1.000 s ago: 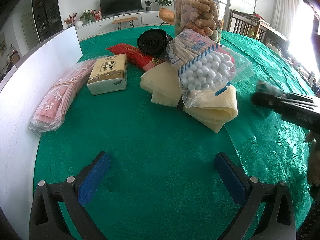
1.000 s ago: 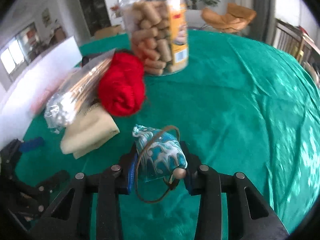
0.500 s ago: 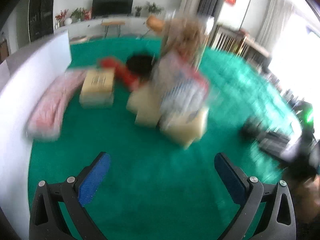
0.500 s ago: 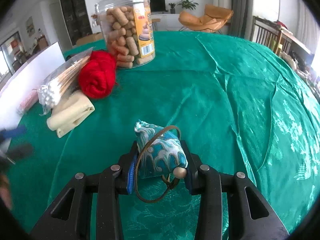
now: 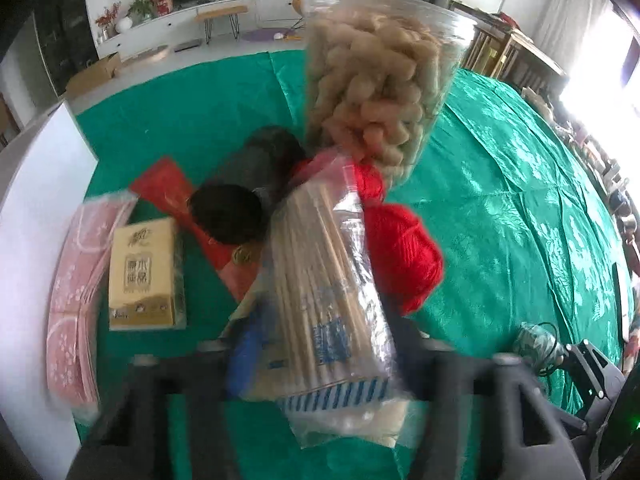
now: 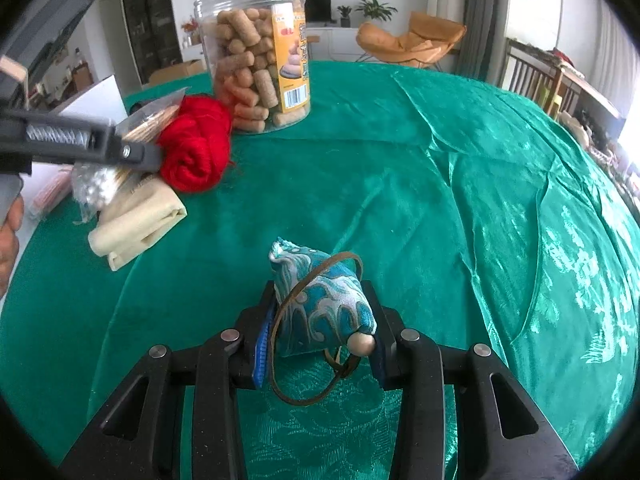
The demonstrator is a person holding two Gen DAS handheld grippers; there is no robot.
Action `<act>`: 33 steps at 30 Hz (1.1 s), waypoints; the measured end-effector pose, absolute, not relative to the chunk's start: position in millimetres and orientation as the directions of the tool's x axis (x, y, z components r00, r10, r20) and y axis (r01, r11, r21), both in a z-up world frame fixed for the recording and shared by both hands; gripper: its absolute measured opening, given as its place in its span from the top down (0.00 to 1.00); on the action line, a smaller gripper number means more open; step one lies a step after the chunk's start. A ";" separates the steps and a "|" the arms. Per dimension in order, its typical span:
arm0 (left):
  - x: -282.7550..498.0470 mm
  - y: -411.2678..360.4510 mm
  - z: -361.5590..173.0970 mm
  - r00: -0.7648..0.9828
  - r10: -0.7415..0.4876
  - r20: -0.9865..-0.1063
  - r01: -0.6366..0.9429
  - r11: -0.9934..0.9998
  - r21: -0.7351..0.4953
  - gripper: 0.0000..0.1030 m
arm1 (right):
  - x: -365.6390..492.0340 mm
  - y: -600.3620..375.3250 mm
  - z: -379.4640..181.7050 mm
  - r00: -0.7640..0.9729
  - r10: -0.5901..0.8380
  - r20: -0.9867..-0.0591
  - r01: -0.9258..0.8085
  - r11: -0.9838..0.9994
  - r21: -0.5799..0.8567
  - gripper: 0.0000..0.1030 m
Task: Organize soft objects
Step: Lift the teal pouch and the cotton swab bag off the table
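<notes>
My right gripper [image 6: 318, 338] is shut on a blue patterned fabric pouch [image 6: 320, 308] with a brown cord loop, low over the green tablecloth [image 6: 460, 184]. My left gripper [image 5: 320, 356] has closed around a clear plastic bag of cotton swabs [image 5: 324, 292] that lies on a folded cream cloth [image 6: 136, 220]; it shows from the side in the right wrist view [image 6: 154, 160]. A red yarn ball [image 6: 196, 146] sits just behind the bag, also seen in the left wrist view [image 5: 404, 252].
A tall clear jar of snack sticks [image 6: 260, 56] stands behind the yarn. A black roll [image 5: 248, 188], a red packet [image 5: 172, 188], a tissue pack [image 5: 146, 272] and a pink pack [image 5: 76, 288] lie left, against a white board [image 5: 36, 184].
My left gripper moved forward to the pile and closed from wide open onto the cotton swab bag. My right gripper kept the pouch and drew back from the pile.
</notes>
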State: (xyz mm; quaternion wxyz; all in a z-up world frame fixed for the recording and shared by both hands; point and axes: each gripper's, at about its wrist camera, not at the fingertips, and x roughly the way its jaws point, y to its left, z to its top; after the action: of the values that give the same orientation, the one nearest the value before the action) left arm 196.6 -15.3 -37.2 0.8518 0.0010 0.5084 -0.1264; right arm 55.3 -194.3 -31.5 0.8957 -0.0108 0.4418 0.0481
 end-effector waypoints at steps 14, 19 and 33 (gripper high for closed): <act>6.3 107.6 3.9 0.603 -0.246 -0.759 0.100 0.967 -0.234 0.70 | 25.0 -236.1 -20.5 0.664 0.289 -0.690 -0.062 0.940 0.335 0.61; -16.2 126.5 17.1 0.648 -0.176 -0.741 0.067 0.982 -0.175 0.70 | 6.1 -209.4 -7.4 0.660 0.380 -0.648 -0.180 0.917 0.355 0.61; -4.5 123.7 8.5 0.665 -0.044 -0.745 0.019 0.999 -0.043 0.70 | -14.1 -166.3 -17.3 0.600 0.361 -0.714 -0.264 0.932 0.248 0.61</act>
State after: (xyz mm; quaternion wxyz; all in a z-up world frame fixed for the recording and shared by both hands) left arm -4.5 123.7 8.5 0.9123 -0.0156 0.4088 -0.0173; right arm -14.1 -166.3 -17.3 0.8926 0.0585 0.4114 0.1751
